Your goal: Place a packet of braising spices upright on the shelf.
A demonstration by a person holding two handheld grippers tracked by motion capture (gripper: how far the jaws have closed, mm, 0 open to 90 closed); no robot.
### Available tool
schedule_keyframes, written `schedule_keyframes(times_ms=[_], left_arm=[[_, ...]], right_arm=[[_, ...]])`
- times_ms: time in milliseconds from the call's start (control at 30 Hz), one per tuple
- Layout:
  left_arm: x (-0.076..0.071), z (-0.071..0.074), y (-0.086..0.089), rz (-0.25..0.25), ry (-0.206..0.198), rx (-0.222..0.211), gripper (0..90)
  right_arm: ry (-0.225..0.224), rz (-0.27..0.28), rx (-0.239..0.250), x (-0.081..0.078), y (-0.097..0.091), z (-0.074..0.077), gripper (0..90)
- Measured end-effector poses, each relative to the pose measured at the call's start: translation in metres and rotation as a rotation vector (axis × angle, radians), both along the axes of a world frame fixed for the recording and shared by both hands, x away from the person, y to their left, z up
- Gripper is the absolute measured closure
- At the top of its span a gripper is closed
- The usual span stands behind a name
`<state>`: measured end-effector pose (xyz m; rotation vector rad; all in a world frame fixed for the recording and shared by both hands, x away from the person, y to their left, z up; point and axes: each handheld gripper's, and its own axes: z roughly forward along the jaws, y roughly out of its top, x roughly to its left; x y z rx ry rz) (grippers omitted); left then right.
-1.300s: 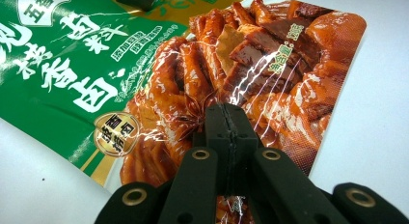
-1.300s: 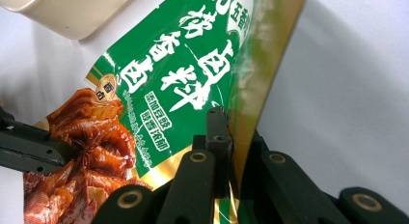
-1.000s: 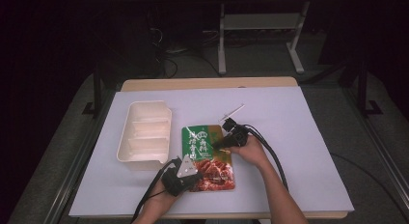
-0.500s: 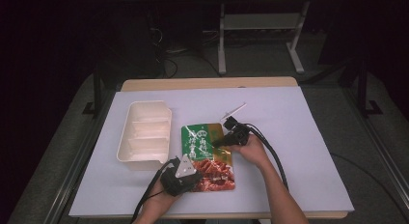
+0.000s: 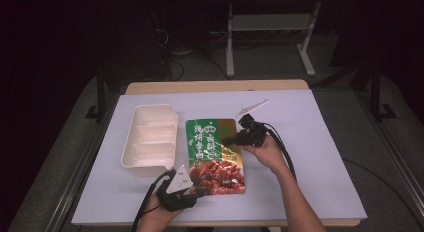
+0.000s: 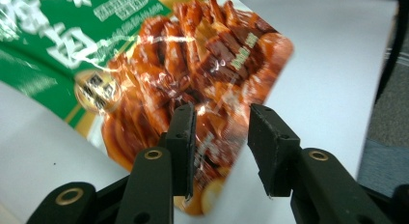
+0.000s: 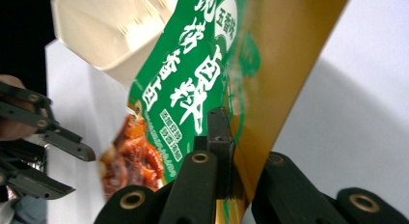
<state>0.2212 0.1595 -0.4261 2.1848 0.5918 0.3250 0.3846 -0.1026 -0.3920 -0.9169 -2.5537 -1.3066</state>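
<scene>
While left tongs (image 6: 221, 137) just opened, right tongs (image 7: 231, 151) pinch pkt (image 5: 212, 147) — edge.

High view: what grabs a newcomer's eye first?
The glossy green-and-red food pouch mid-table, its gold side edge pinched in the right hand-held gripper. The left hand-held gripper sits at the pouch's near corner; its jaws have just been opening, with that corner between them. A white compartment tray lies left of the pouch.
</scene>
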Motion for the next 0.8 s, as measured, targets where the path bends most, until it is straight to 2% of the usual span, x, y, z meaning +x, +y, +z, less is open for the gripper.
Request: schedule_keyframes(times_ms=[33, 67, 267, 467, 700, 767, 800], left_arm=[[-0.001, 0.001, 0.002, -0.005, -0.008, 0.004, 61.6], [-0.003, 0.001, 0.002, 0.001, -0.008, -0.014, 61.3], [-0.012, 0.0, 0.007, -0.012, -0.019, -0.019, 59.3], [-0.019, -0.003, 0.01, -0.029, -0.034, -0.032, 54.1], [-0.025, -0.005, 0.013, -0.026, -0.034, -0.05, 46.4], [-0.027, -0.006, 0.014, -0.033, -0.043, -0.052, 44.7], [-0.027, -0.006, 0.014, -0.037, -0.043, -0.048, 44.7]], right_arm=[[-0.007, 0.0, 0.009, -0.002, -0.001, 0.004, 89.2], [-0.021, 0.002, 0.013, -0.004, -0.002, 0.008, 89.2], [-0.077, 0.007, 0.023, -0.016, -0.004, 0.033, 89.4], [-0.124, 0.02, 0.043, -0.029, -0.001, 0.053, 89.6], [-0.183, 0.046, 0.059, -0.043, 0.006, 0.076, 89.9], [-0.211, 0.035, 0.047, -0.047, 0.009, 0.084, 90.0], [-0.211, 0.035, 0.047, -0.047, 0.009, 0.084, 90.0]])
